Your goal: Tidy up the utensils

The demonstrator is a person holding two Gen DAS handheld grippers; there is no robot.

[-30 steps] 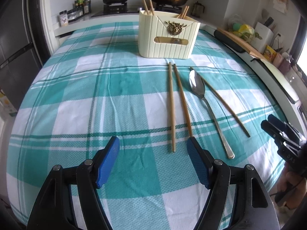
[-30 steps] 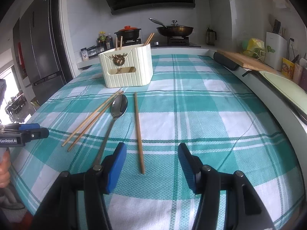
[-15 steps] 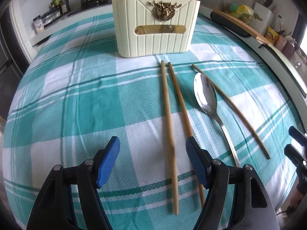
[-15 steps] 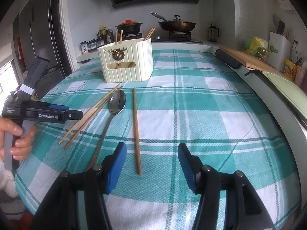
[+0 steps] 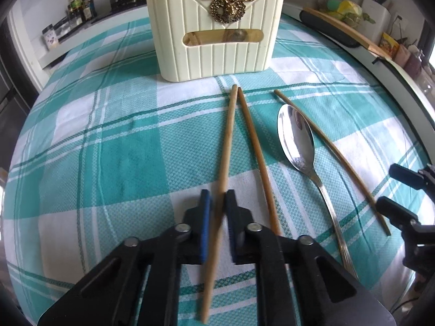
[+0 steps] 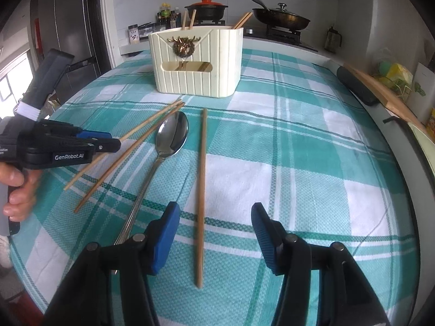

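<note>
A cream utensil holder (image 5: 214, 40) with a gold deer emblem stands at the far side of the teal checked tablecloth (image 5: 108, 149), chopsticks poking out of its top. In front of it lie three wooden chopsticks and a steel spoon (image 5: 296, 138). My left gripper (image 5: 217, 198) is shut on the leftmost chopstick (image 5: 227, 141), gripping it near its near end. A second chopstick (image 5: 255, 149) lies just right of it. My right gripper (image 6: 214, 212) is open and closing slightly, with the lone chopstick (image 6: 201, 176) lying between its jaws untouched. The spoon (image 6: 172, 135) lies left of it.
Behind the table a stove carries a black pot (image 6: 206, 9) and a pan (image 6: 280, 20). A wooden board (image 6: 380, 92) and packets line the counter on the right. A dark fridge (image 6: 68, 27) stands at the left. A hand (image 6: 16, 187) holds the left gripper.
My left gripper moved forward over the chopsticks and shut on the leftmost one. My right gripper came forward so that the lone chopstick lies between its jaws.
</note>
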